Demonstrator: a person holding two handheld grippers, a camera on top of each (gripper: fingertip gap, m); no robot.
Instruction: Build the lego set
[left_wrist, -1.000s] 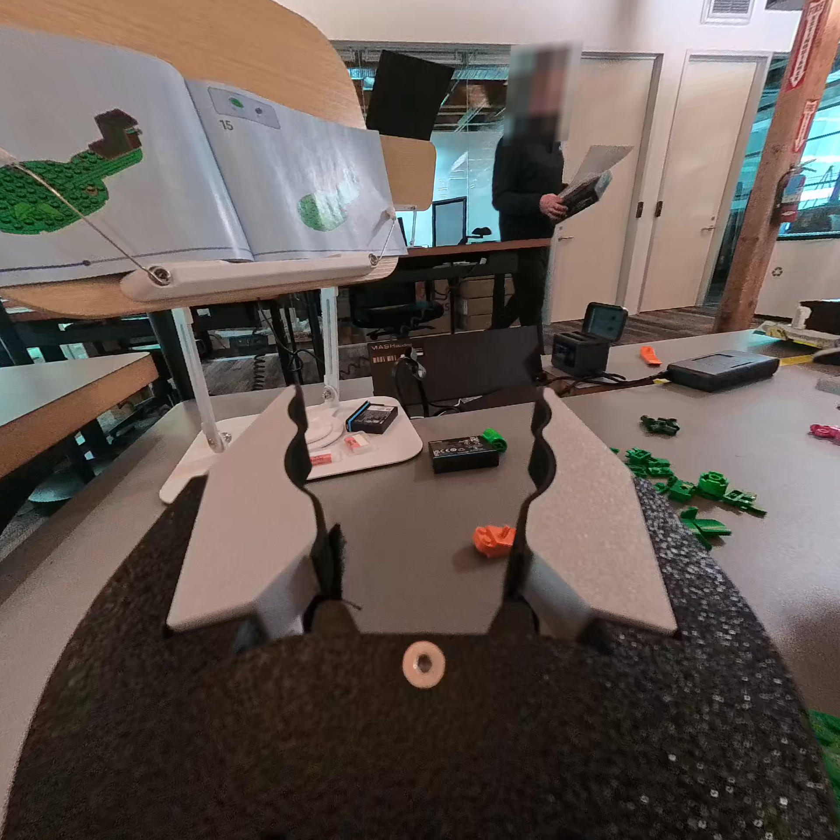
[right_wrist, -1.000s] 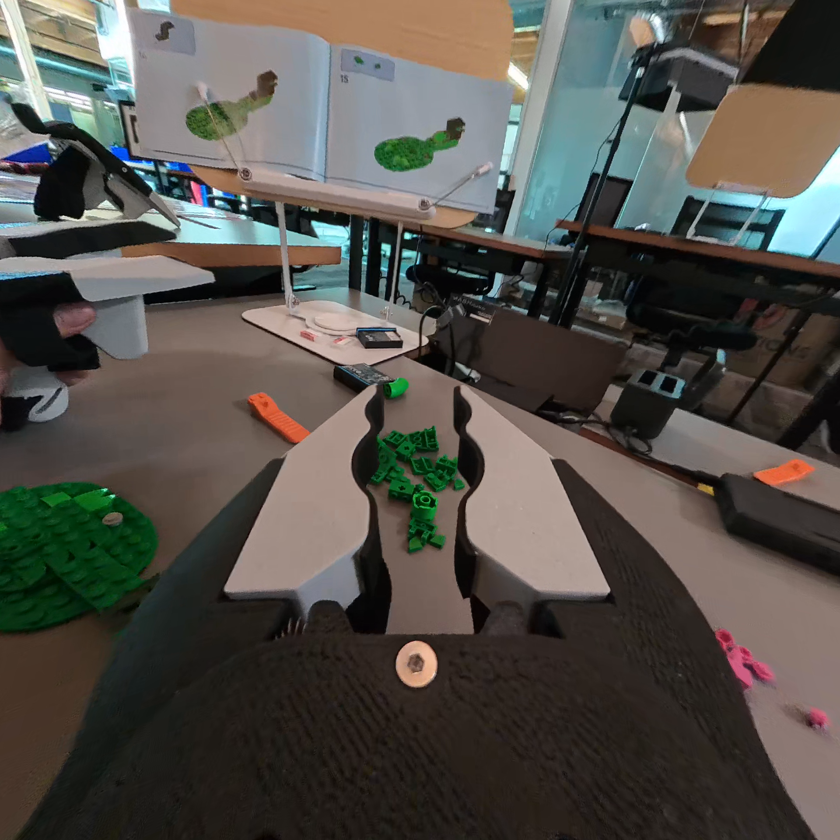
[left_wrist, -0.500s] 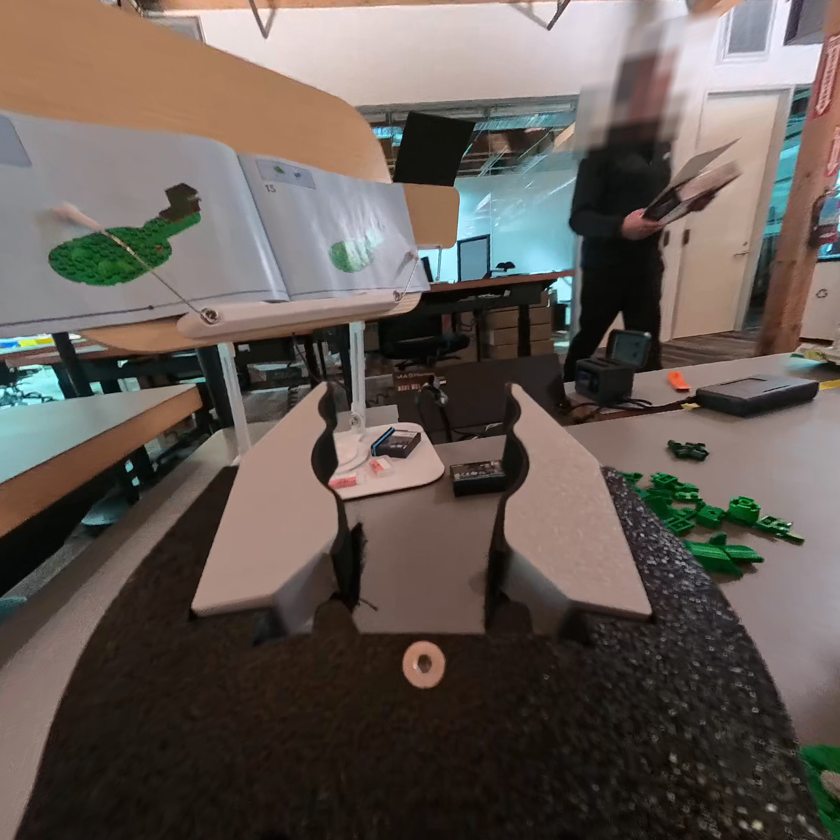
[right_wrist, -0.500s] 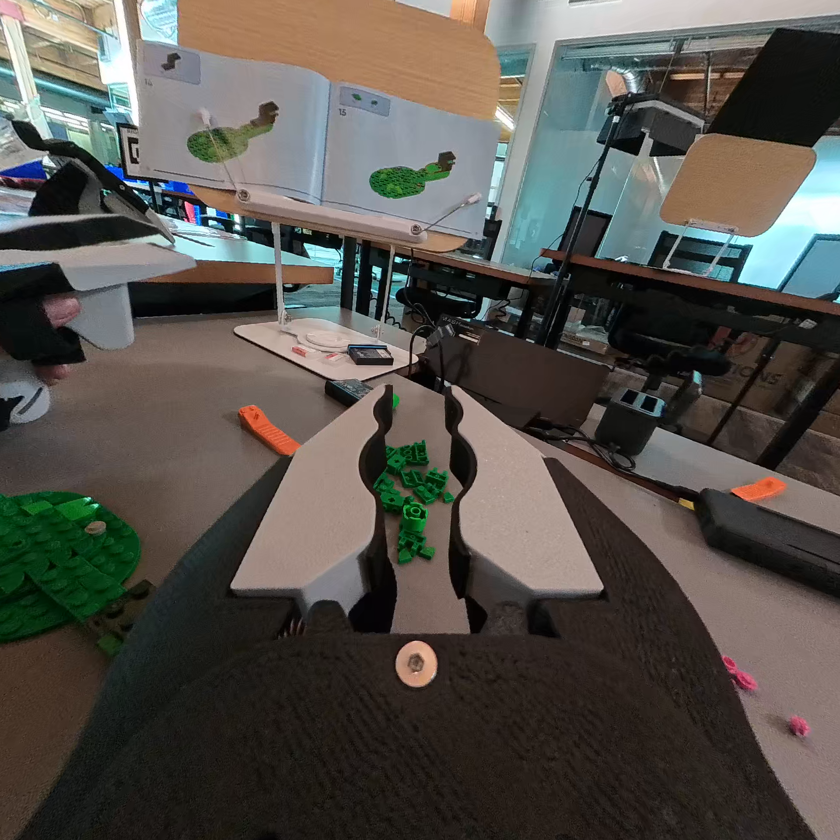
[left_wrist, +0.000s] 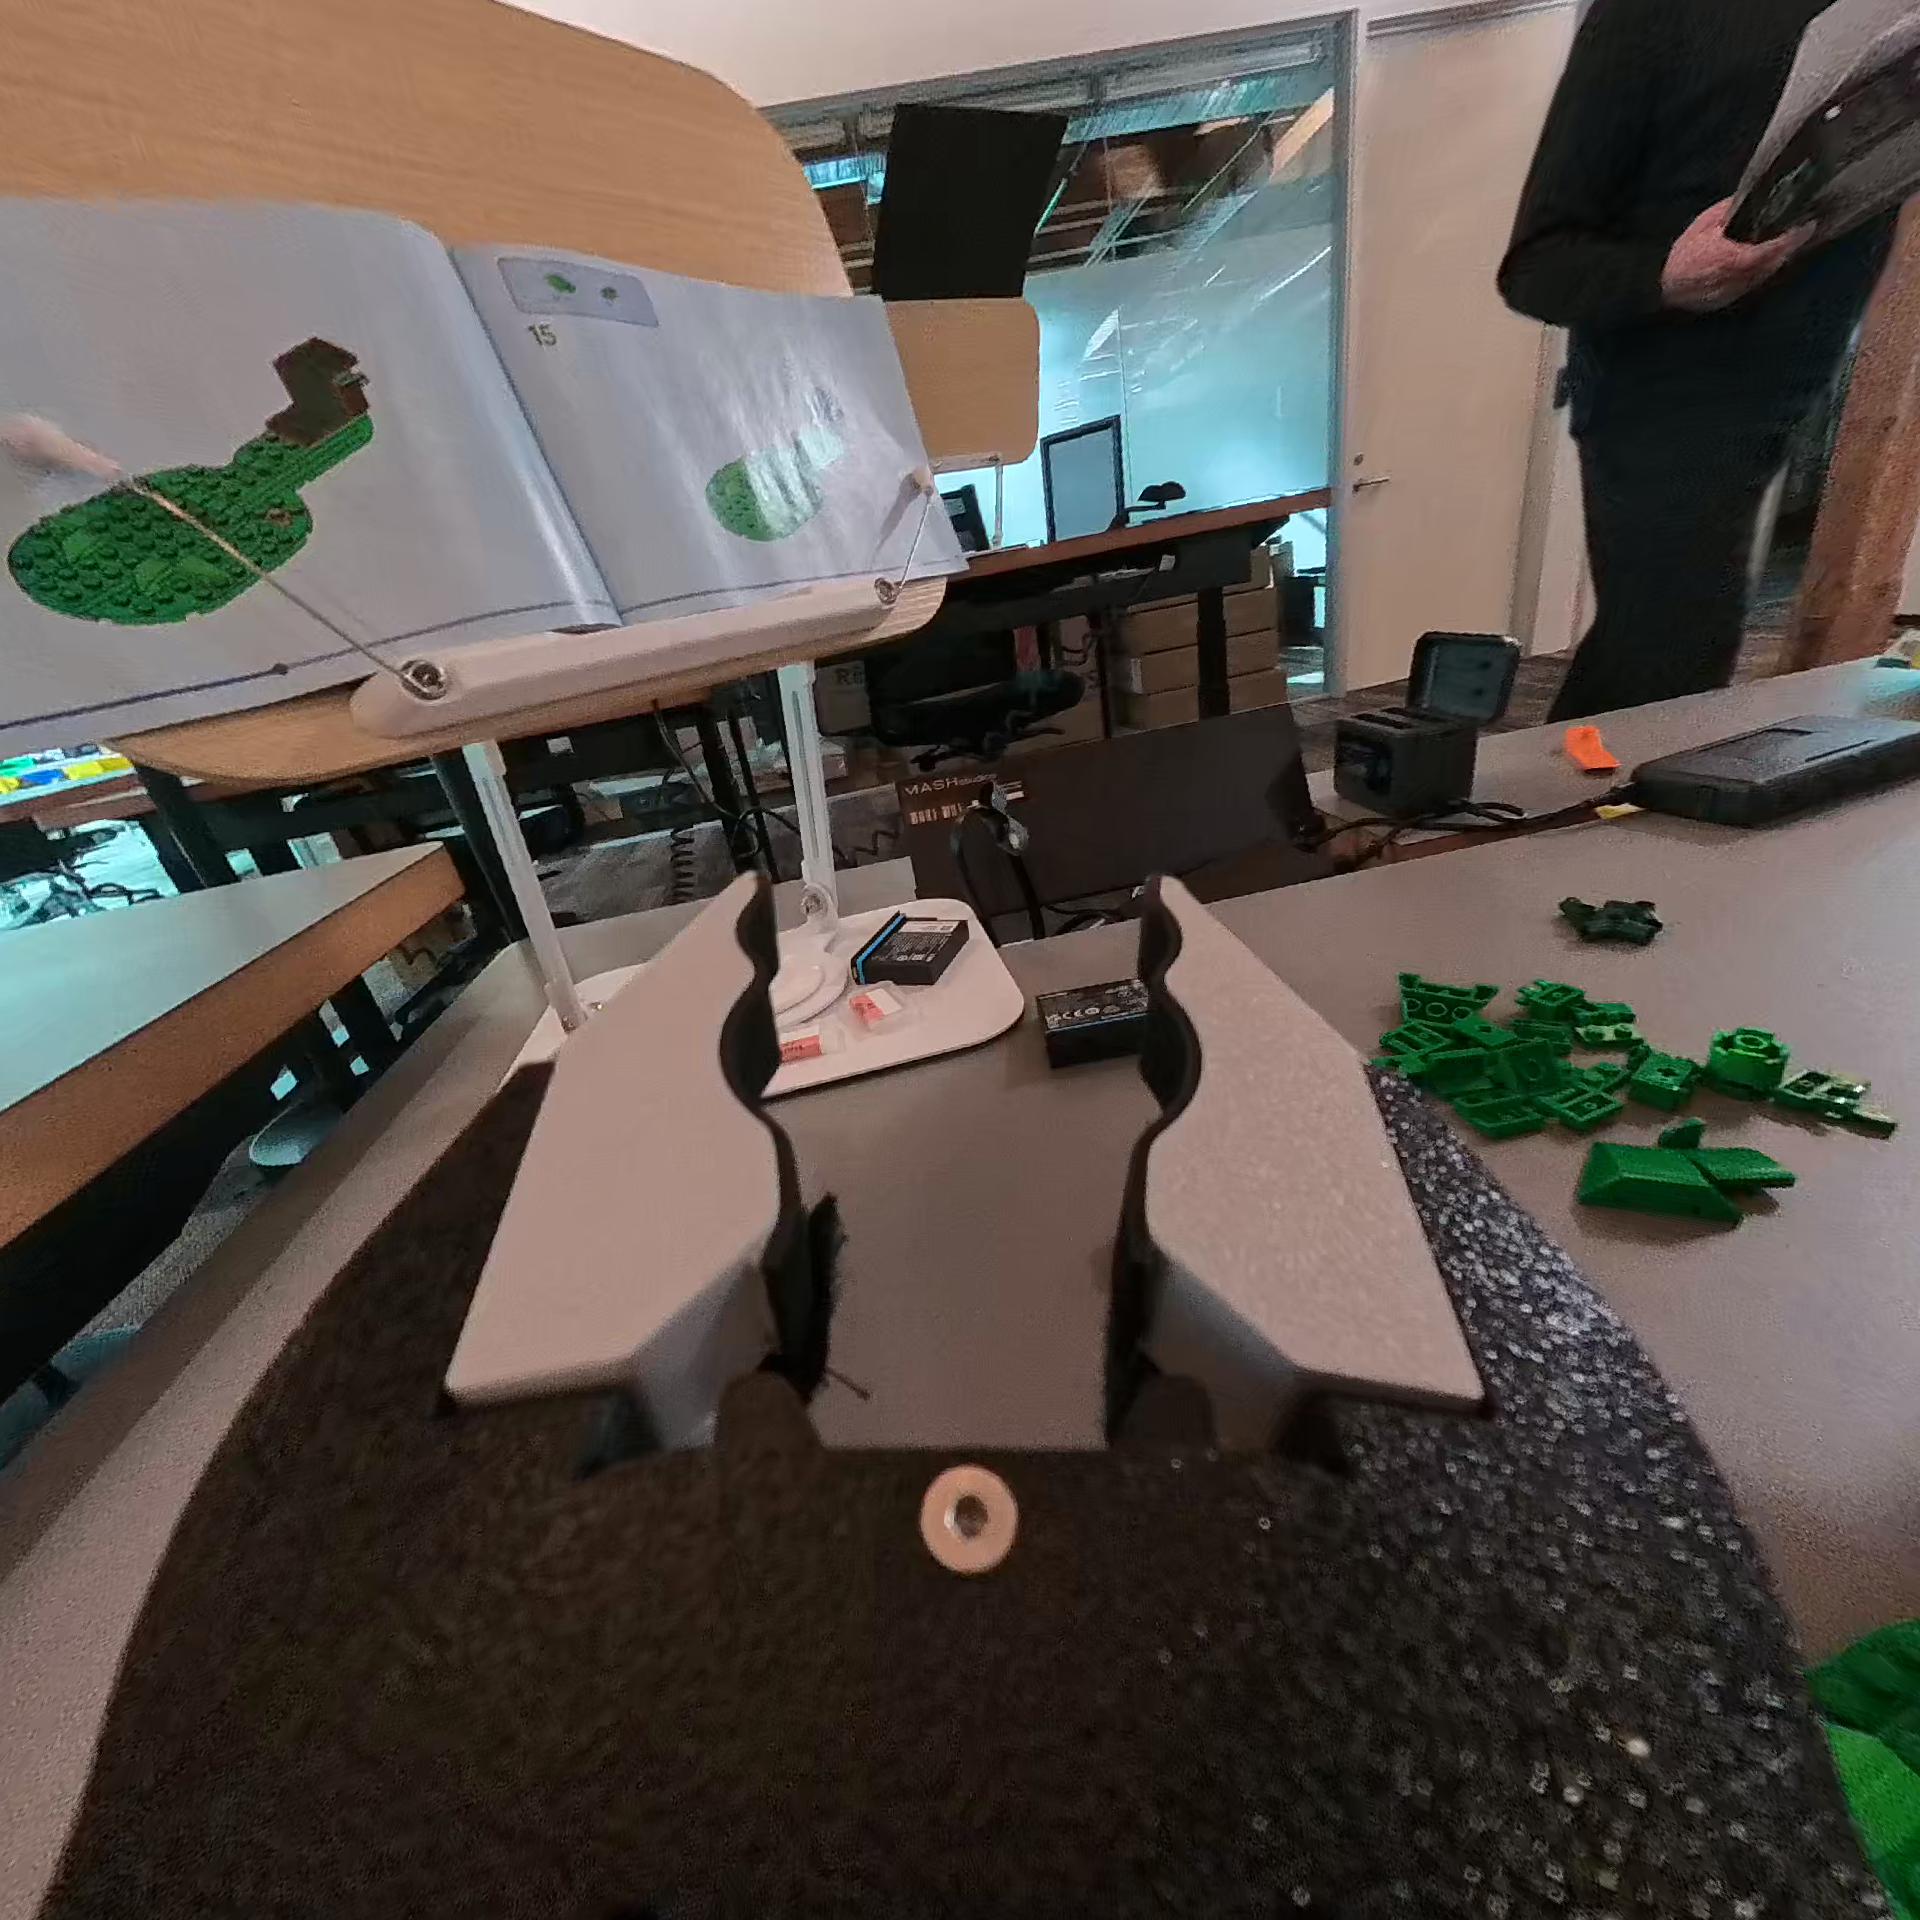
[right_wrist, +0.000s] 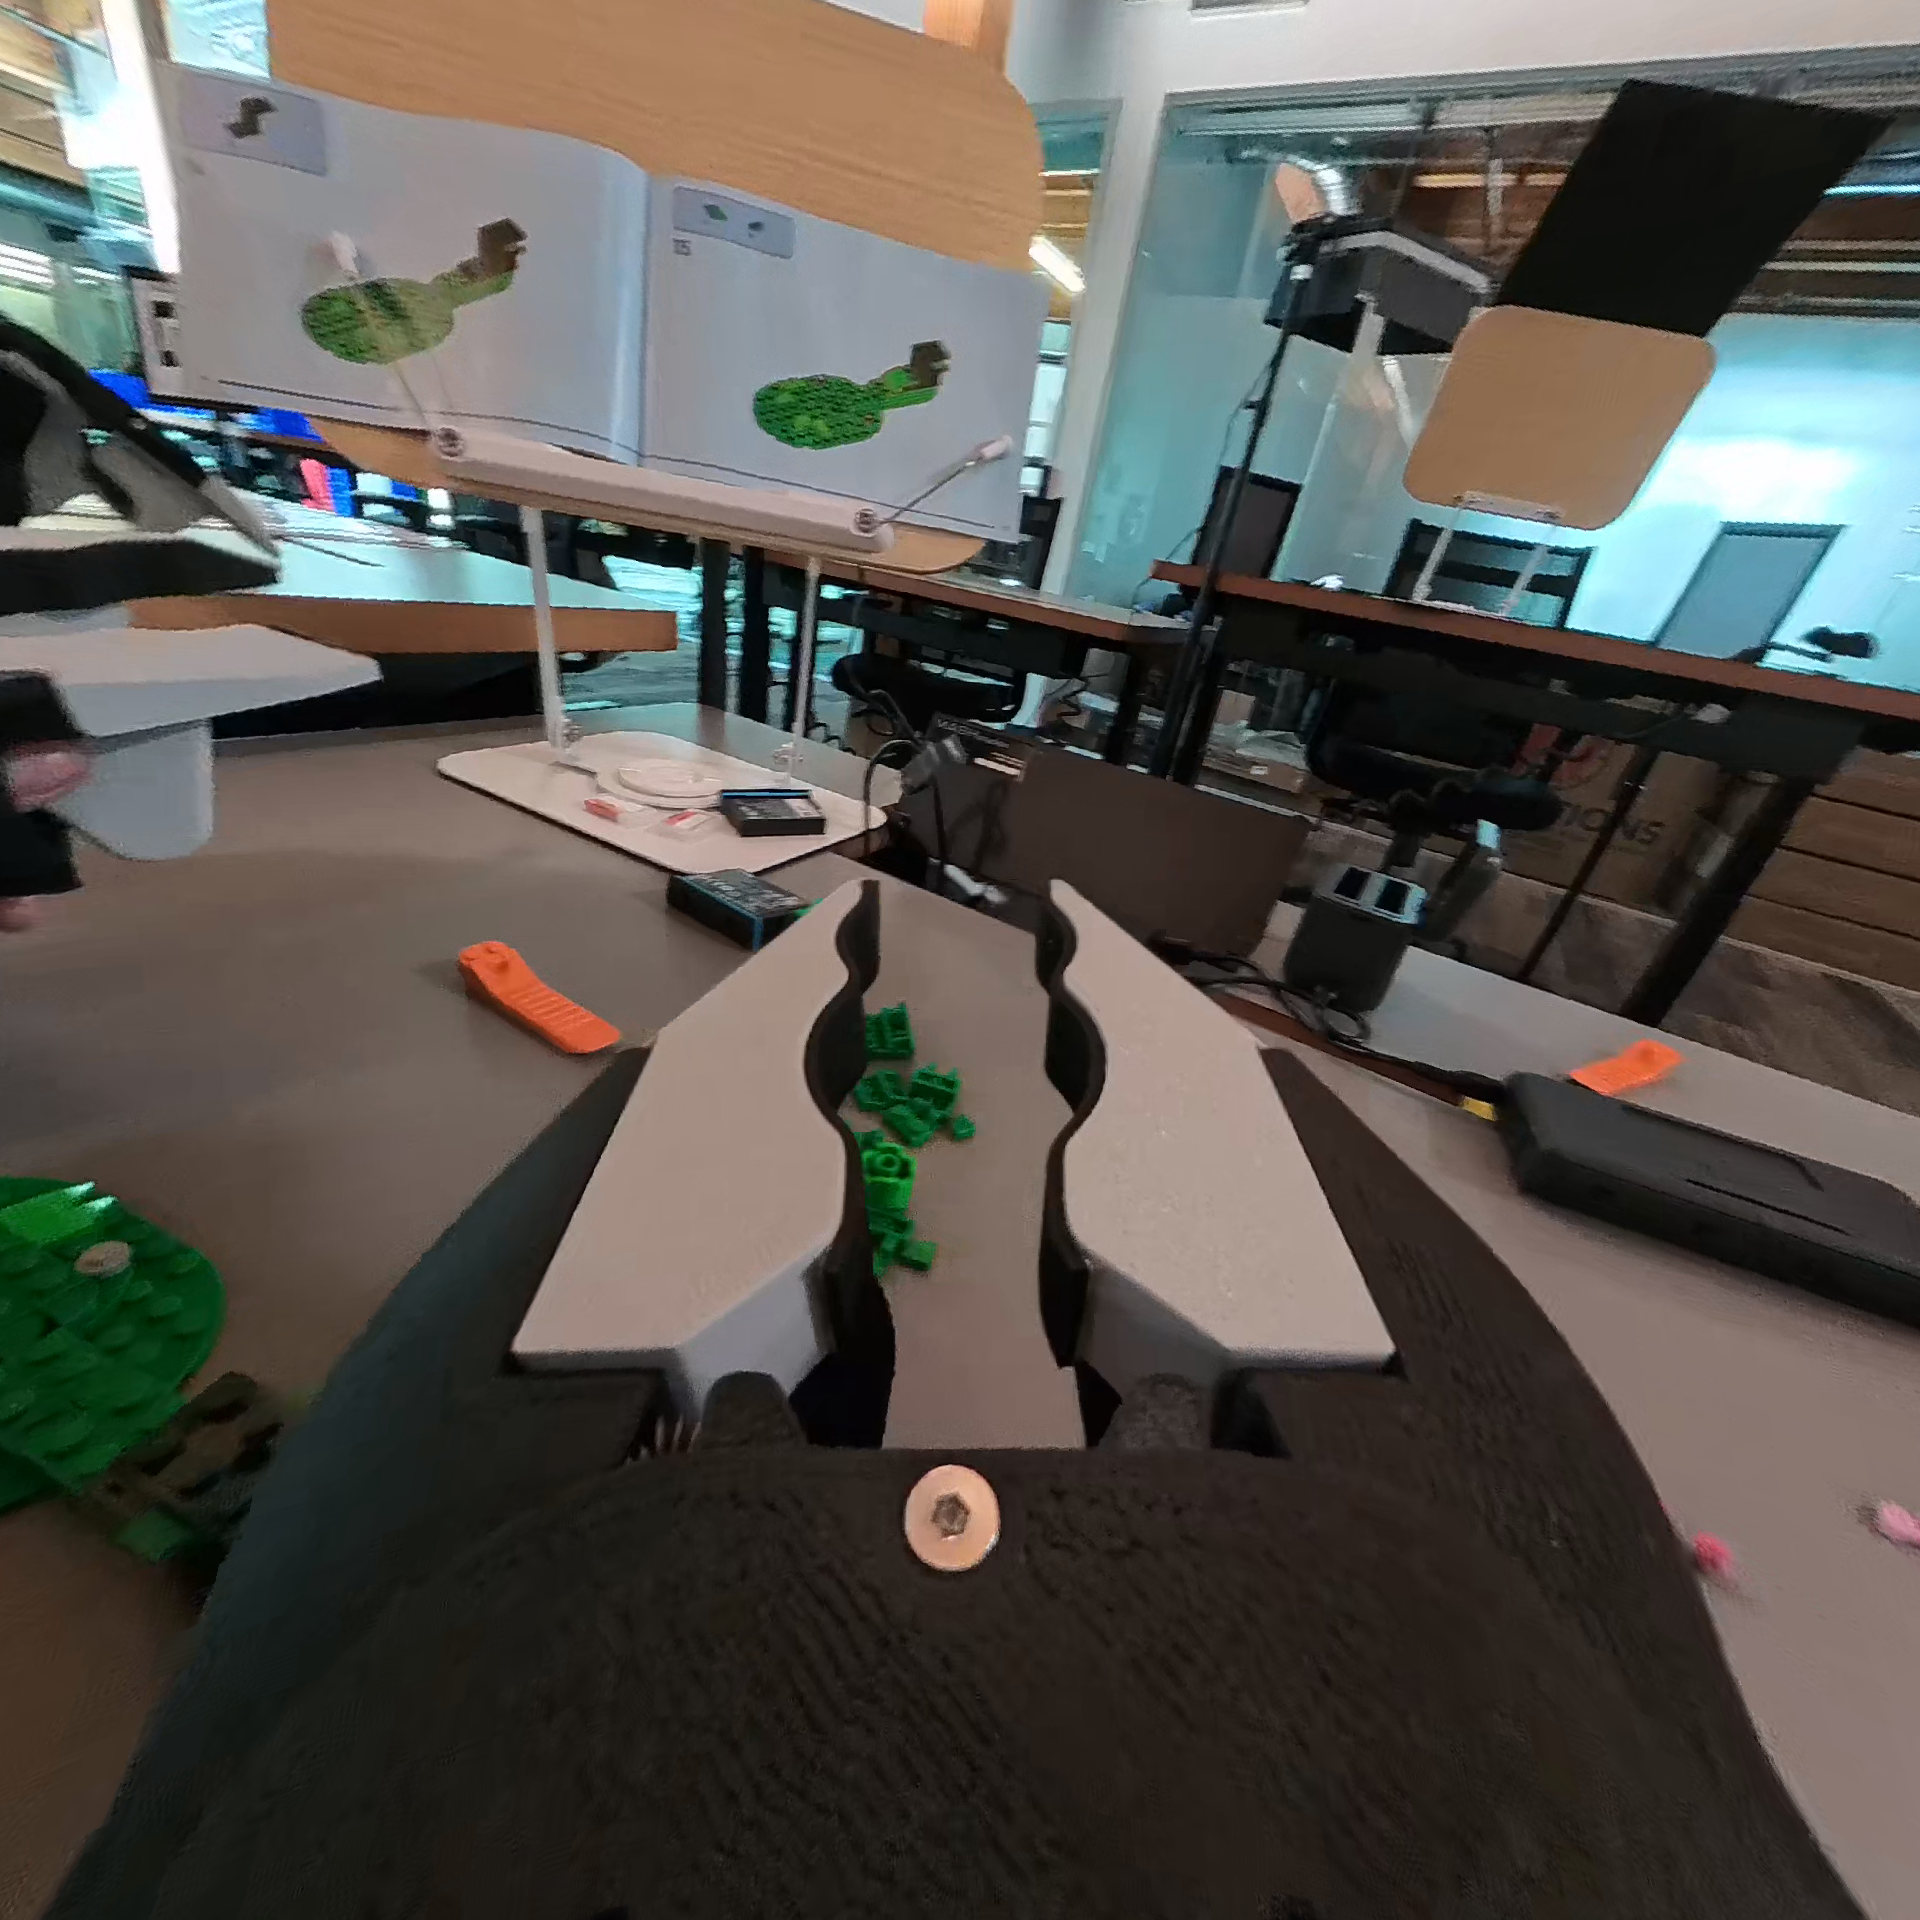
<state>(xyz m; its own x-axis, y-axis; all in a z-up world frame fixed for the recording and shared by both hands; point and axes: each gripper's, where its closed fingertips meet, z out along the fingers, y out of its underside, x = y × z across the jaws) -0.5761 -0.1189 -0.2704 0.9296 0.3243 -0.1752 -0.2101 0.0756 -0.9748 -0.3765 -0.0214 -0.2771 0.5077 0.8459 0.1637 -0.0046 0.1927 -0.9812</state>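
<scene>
My left gripper is open and empty above the grey table, facing the open instruction booklet on its stand. A pile of loose green bricks lies to its right. My right gripper is open and empty, and the same green pile shows between its fingers, nearer the left one. The green round build lies on the table at the left of the right wrist view. The left gripper shows there too, raised at the far left edge. The booklet stands beyond.
An orange brick separator lies left of the right gripper. A black battery and the stand's white base sit ahead. A black flat case, a second orange separator and pink pieces lie to the right. A person stands behind the table. From either gripper's tips it is about 15 cm to the green round build.
The left gripper has shifted, so the orange separator has left its view and the green pile looms larger. The right gripper's fingers have opened wider. The person has walked right.
</scene>
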